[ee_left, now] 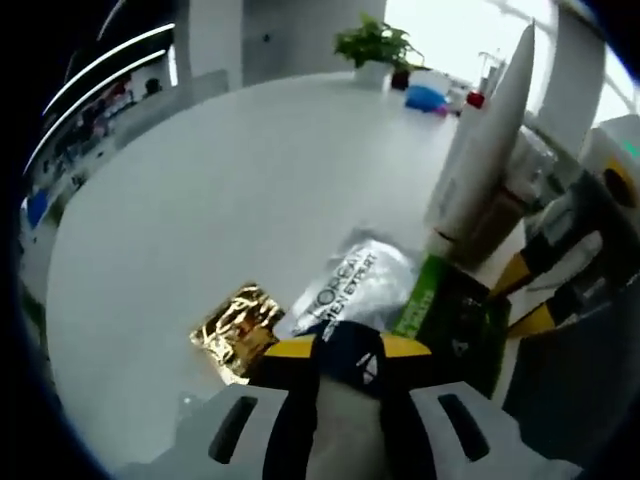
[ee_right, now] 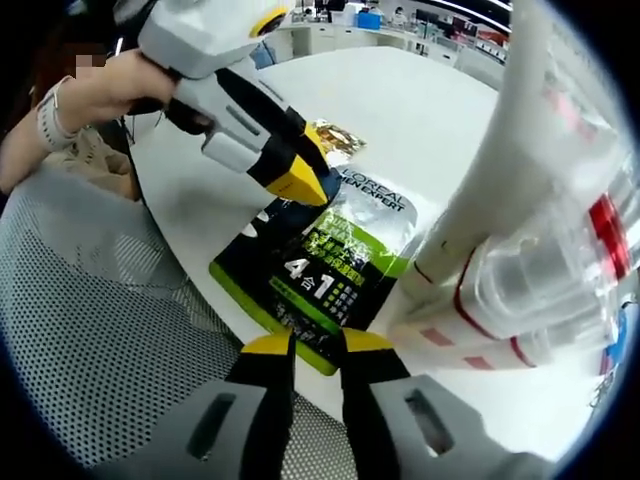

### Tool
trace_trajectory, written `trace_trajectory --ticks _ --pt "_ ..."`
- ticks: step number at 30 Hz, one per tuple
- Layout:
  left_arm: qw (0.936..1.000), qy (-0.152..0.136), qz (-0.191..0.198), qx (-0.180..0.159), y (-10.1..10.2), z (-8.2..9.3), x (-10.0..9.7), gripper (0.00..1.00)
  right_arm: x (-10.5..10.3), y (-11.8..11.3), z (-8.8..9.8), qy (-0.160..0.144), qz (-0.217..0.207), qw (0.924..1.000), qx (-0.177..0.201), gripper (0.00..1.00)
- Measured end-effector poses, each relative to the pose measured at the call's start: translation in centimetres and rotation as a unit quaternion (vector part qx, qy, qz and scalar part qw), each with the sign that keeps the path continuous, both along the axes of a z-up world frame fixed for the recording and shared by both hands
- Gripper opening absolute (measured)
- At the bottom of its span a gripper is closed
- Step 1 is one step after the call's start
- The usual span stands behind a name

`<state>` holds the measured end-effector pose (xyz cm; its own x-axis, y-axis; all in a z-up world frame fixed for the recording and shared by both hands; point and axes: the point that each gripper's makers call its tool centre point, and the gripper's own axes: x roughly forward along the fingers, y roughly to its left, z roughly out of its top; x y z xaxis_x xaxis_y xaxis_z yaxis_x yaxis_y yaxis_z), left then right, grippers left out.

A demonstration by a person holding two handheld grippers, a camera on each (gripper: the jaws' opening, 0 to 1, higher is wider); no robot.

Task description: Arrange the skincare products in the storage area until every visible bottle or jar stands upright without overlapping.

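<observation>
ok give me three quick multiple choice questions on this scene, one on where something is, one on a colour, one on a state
1. Where does the gold foil packet lie?
A. on the white table
B. on the mesh chair
C. inside a box

2. What colour are the tips of the left tool?
A. red
B. yellow
C. blue

3. How is the green and black sachet placed?
A. standing upright
B. hanging from a hook
C. lying flat

Answers: 1 A, the packet rests on the bare tabletop beside the sachet. 2 B, the right gripper view shows yellow tips pressed together on the sachet's top edge. 3 C, its printed face points up, flat on the table near the edge.
</observation>
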<state>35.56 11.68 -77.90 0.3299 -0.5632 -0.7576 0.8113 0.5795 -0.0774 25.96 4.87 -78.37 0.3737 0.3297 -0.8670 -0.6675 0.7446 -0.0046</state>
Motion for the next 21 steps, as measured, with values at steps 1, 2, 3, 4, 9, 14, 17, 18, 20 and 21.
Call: trace_trajectory --ticks 1,2,3,4,9,14,17,18,20,21 --pt "1.0 -0.003 0.001 0.0 0.0 0.0 0.1 0.18 0.1 0.0 0.0 -0.001 0.0 1.0 0.0 0.18" --pt "1.0 -0.003 0.002 0.0 0.0 0.0 0.1 0.18 0.1 0.0 0.0 -0.001 0.0 1.0 0.0 0.18" --pt "1.0 -0.006 0.003 0.001 0.0 0.0 0.3 0.19 0.2 0.0 0.0 -0.001 -0.001 1.0 0.0 0.18" --pt "1.0 -0.008 0.003 0.001 0.0 0.1 0.3 0.18 0.3 0.0 0.0 -0.003 -0.001 1.0 0.001 0.18" --pt "1.0 -0.008 0.003 0.002 0.0 0.1 0.2 0.18 0.3 0.0 0.0 -0.003 0.0 1.0 0.002 0.18" --pt "0.9999 0.0 -0.01 0.002 -0.4 0.2 -0.4 0.28 0.2 0.1 0.0 -0.001 -0.001 1.0 0.002 0.18" --pt "0.9999 0.001 -0.011 0.001 -0.4 0.3 -0.5 0.32 0.2 0.0 0.0 -0.002 0.0 1.0 0.002 0.18" --pt "0.9999 0.006 -0.009 -0.002 -0.4 0.4 -0.6 0.33 0.2 0.0 0.0 -0.002 0.001 1.0 0.001 0.18" --pt "0.9999 0.008 -0.007 -0.007 -0.3 0.8 -0.8 0.34 0.2 0.0 0.0 -0.002 0.003 1.0 0.0 0.18" --pt "0.9999 0.01 -0.005 -0.013 -0.3 1.0 -0.9 0.34 0.2 0.0 0.0 -0.002 0.003 1.0 0.0 0.18"
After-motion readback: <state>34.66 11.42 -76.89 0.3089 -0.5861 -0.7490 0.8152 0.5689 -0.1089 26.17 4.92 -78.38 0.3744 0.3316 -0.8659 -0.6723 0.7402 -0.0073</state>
